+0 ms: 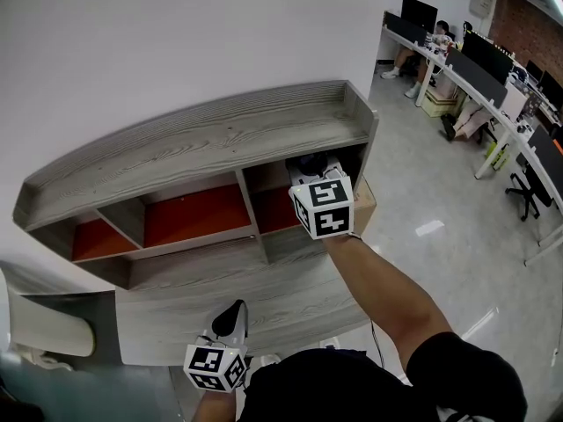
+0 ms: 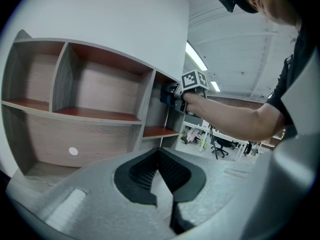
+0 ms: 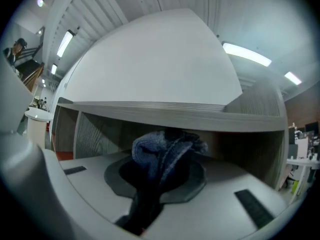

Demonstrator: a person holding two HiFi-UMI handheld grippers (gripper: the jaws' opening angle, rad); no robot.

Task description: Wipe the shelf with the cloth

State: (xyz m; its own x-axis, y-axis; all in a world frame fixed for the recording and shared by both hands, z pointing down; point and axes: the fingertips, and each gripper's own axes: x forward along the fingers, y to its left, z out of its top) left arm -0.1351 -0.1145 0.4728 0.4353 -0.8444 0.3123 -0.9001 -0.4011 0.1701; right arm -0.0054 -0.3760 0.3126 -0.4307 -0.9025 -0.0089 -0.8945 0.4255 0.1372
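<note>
My right tool [image 1: 317, 179] holds the cloth [image 3: 161, 151] tight. The cloth is dark blue, fuzzy and all bunched up, inside the right end box of the grey shelf [image 1: 202, 139]. My left tool [image 2: 159, 154] is pinched together, holding nothing, low down near me.

I count one shelf [image 1: 202, 139], and it has three red-floored compartments: one left [image 1: 92, 238], one middle [image 1: 193, 214], one right [image 1: 274, 207]. There is one cloth [image 3: 162, 151]. I have two tools, a left tool [image 2: 159, 171] and a right tool [image 3: 160, 179], and two marker cubes, one per tool: one left [image 1: 214, 367], one right [image 1: 323, 207].
</note>
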